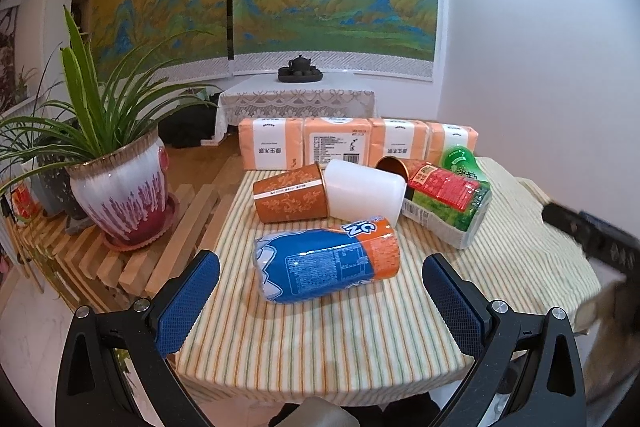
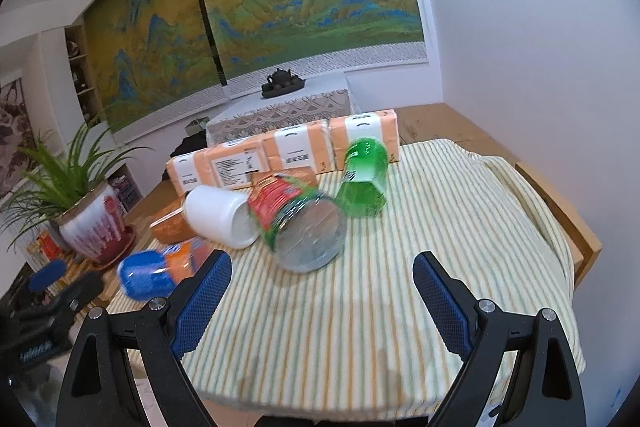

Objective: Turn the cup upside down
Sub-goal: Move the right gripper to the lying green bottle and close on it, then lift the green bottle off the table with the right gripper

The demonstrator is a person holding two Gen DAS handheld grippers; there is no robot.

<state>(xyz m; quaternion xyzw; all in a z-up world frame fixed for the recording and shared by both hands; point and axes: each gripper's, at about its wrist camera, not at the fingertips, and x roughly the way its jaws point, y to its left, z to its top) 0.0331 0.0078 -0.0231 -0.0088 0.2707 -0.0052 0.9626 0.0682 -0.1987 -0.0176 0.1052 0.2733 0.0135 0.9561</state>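
Both your left gripper (image 1: 320,291) and right gripper (image 2: 322,291) gape wide, grasping nothing. The blue-and-orange printed cup (image 1: 328,261) lies sideways on the striped tablecloth (image 1: 320,339); pinch it off-centre and it may roll toward the white plastic cup (image 1: 364,195).

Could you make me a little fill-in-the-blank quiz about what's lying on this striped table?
1. The blue-and-orange printed cup lies on its ____.
2. The plain white plastic cup lies between the brown patterned paper cup and the ____-labelled clear cup.
3. Both the left gripper and the right gripper are ____.

Missing words: side; red; open
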